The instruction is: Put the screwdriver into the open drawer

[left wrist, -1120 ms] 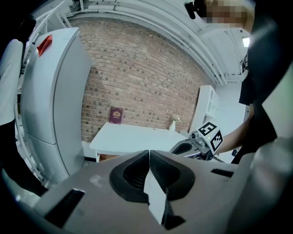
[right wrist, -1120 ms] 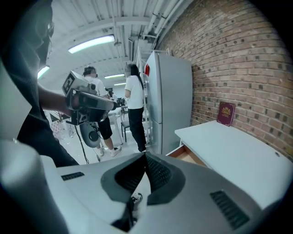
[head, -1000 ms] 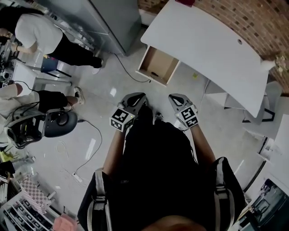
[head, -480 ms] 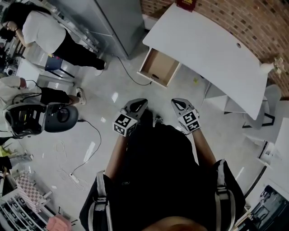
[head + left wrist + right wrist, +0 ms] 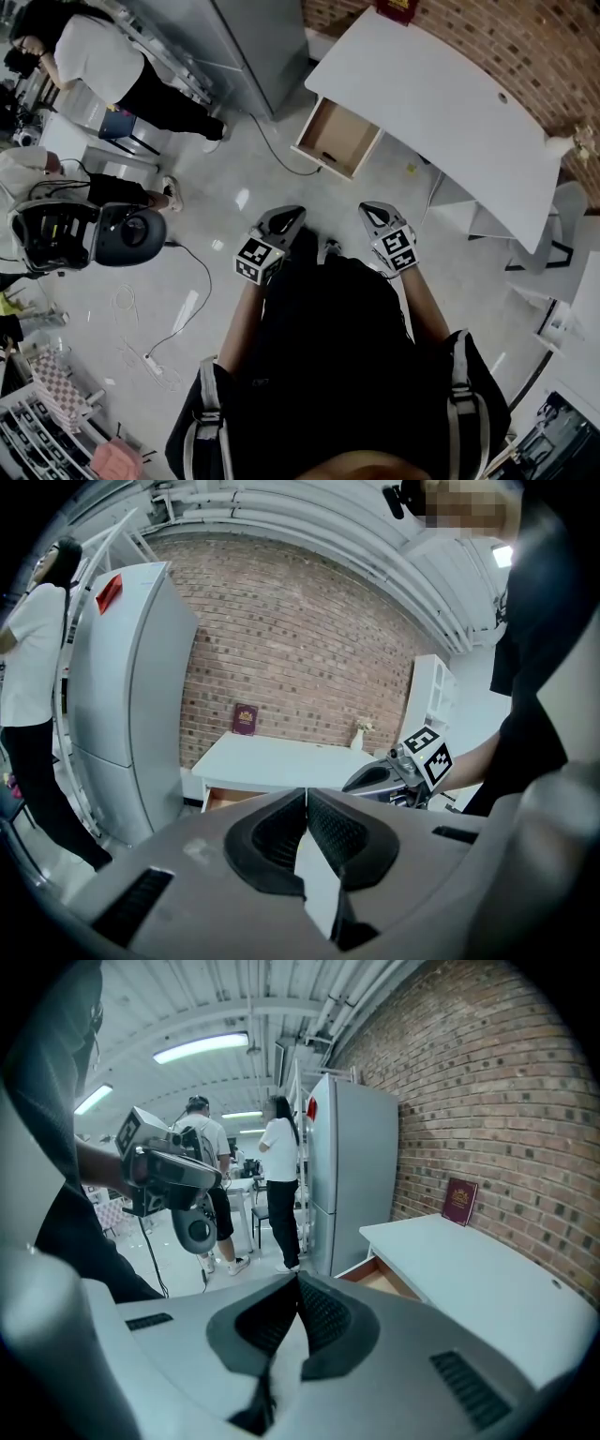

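Observation:
The open wooden drawer sticks out of the white desk a few steps ahead of me. A small dark object lies near the drawer's front edge; it is too small to identify. No screwdriver shows anywhere else. My left gripper and right gripper hang side by side at waist height over the floor, well short of the drawer. The left gripper is shut with nothing in it, and so is the right gripper. The drawer also shows in the right gripper view.
A tall grey cabinet stands left of the desk, with a cable on the floor beside it. A dark red book leans on the brick wall. People stand at far left near a round grey device.
The head view has shifted a little, so desk and drawer sit slightly further right. Both grippers stay side by side and shut. The people at left have shifted slightly.

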`<state>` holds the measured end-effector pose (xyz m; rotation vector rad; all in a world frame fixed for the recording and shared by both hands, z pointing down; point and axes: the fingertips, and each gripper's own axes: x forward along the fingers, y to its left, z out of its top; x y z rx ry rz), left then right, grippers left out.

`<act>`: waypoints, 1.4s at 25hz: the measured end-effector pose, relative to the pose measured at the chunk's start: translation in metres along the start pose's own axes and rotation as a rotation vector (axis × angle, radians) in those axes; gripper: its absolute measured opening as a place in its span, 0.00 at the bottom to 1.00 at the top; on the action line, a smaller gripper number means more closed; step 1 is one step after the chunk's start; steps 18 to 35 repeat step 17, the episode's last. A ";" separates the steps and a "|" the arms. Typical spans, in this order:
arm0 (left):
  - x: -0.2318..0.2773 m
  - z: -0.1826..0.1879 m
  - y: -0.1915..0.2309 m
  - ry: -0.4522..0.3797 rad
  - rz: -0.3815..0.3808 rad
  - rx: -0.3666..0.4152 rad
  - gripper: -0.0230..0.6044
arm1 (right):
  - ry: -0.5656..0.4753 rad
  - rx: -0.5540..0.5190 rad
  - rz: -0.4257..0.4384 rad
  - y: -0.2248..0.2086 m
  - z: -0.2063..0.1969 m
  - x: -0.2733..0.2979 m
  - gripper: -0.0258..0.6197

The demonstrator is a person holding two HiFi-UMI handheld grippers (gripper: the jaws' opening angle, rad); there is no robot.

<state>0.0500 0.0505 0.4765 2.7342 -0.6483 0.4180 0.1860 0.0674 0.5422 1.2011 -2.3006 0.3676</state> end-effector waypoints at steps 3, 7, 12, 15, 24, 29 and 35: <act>-0.003 -0.001 0.006 0.000 0.004 -0.009 0.06 | 0.006 -0.006 0.002 0.001 0.002 0.006 0.13; -0.002 0.000 0.017 0.002 0.005 -0.019 0.06 | 0.030 -0.005 0.010 -0.003 0.004 0.017 0.13; 0.006 0.006 0.041 -0.004 0.010 -0.042 0.06 | 0.052 0.003 0.018 -0.013 0.010 0.037 0.13; 0.012 0.007 0.062 -0.002 0.011 -0.051 0.06 | 0.065 -0.002 0.021 -0.023 0.016 0.056 0.13; 0.016 0.007 0.076 0.001 0.011 -0.055 0.06 | 0.069 -0.005 0.022 -0.030 0.021 0.069 0.13; 0.016 0.007 0.076 0.001 0.011 -0.055 0.06 | 0.069 -0.005 0.022 -0.030 0.021 0.069 0.13; 0.016 0.007 0.076 0.001 0.011 -0.055 0.06 | 0.069 -0.005 0.022 -0.030 0.021 0.069 0.13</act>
